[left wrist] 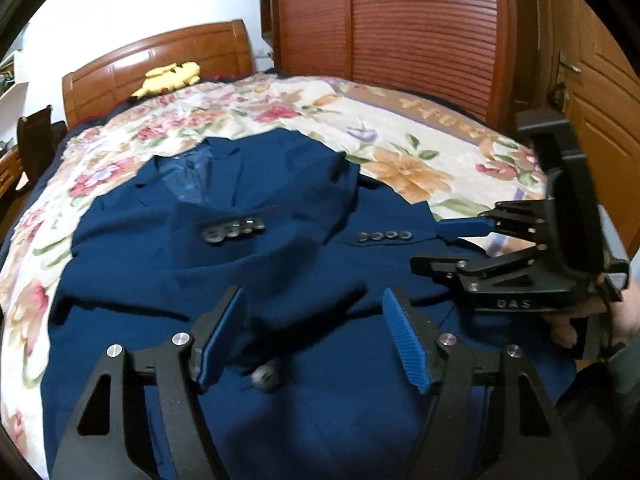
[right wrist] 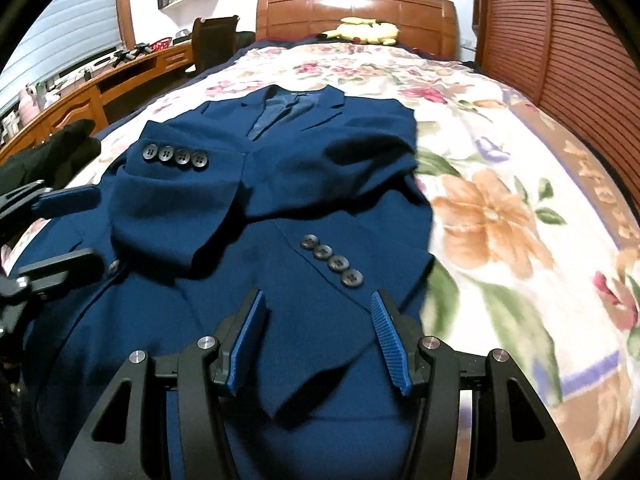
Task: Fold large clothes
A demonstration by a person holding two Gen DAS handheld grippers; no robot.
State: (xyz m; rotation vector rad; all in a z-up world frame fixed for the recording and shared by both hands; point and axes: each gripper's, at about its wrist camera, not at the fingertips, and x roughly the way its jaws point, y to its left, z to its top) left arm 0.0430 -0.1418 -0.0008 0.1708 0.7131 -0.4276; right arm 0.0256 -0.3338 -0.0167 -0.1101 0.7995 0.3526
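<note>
A navy blue suit jacket (left wrist: pixel 256 264) lies face up on the floral bedspread (left wrist: pixel 400 120), collar toward the headboard, both sleeves folded across its chest with their cuff buttons showing. It also shows in the right wrist view (right wrist: pixel 280 184). My left gripper (left wrist: pixel 314 334) is open and empty above the jacket's lower front, near a front button (left wrist: pixel 266 378). My right gripper (right wrist: pixel 318 342) is open and empty above the lower right part of the jacket, just below the right sleeve cuff (right wrist: pixel 332 264). It shows from the side in the left wrist view (left wrist: pixel 448 246).
A wooden headboard (right wrist: pixel 356 8) with a yellow plush toy (right wrist: pixel 364 30) stands at the far end. A wooden wardrobe (left wrist: pixel 400 20) runs along the bed's right side. A desk (right wrist: pixel 80 92) and chair (right wrist: pixel 212 40) stand to the left. Dark clothes (right wrist: pixel 48 152) lie at the left edge.
</note>
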